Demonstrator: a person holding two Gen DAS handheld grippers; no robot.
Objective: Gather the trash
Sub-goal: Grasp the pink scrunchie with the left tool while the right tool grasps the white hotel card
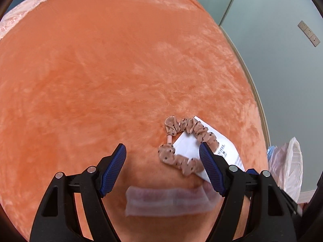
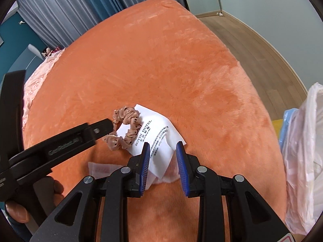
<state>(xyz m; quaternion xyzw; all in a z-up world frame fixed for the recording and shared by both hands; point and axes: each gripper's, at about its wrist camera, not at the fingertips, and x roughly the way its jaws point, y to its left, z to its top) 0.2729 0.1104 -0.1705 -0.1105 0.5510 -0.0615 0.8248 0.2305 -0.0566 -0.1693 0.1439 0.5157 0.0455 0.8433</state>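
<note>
A white printed hotel paper packet point(image 1: 189, 145) point(image 2: 157, 135) lies on the orange bed cover point(image 1: 121, 70) point(image 2: 161, 60). A beige dotted scrunchie point(image 1: 181, 141) point(image 2: 125, 129) lies partly on it. A pale translucent wrapper point(image 1: 167, 200) point(image 2: 101, 167) lies near the front edge. My left gripper point(image 1: 162, 150) is open and empty, just above the scrunchie; it also shows in the right wrist view point(image 2: 109, 127). My right gripper point(image 2: 163, 147) is open, its jaws standing either side of the packet's near corner.
A white plastic bag point(image 2: 302, 161) point(image 1: 290, 167) hangs at the right beside the bed. A pink lace cloth point(image 2: 38, 80) point(image 1: 22, 12) lies at the bed's far left. Wooden floor point(image 2: 252, 46) and curtains point(image 2: 70, 10) lie beyond.
</note>
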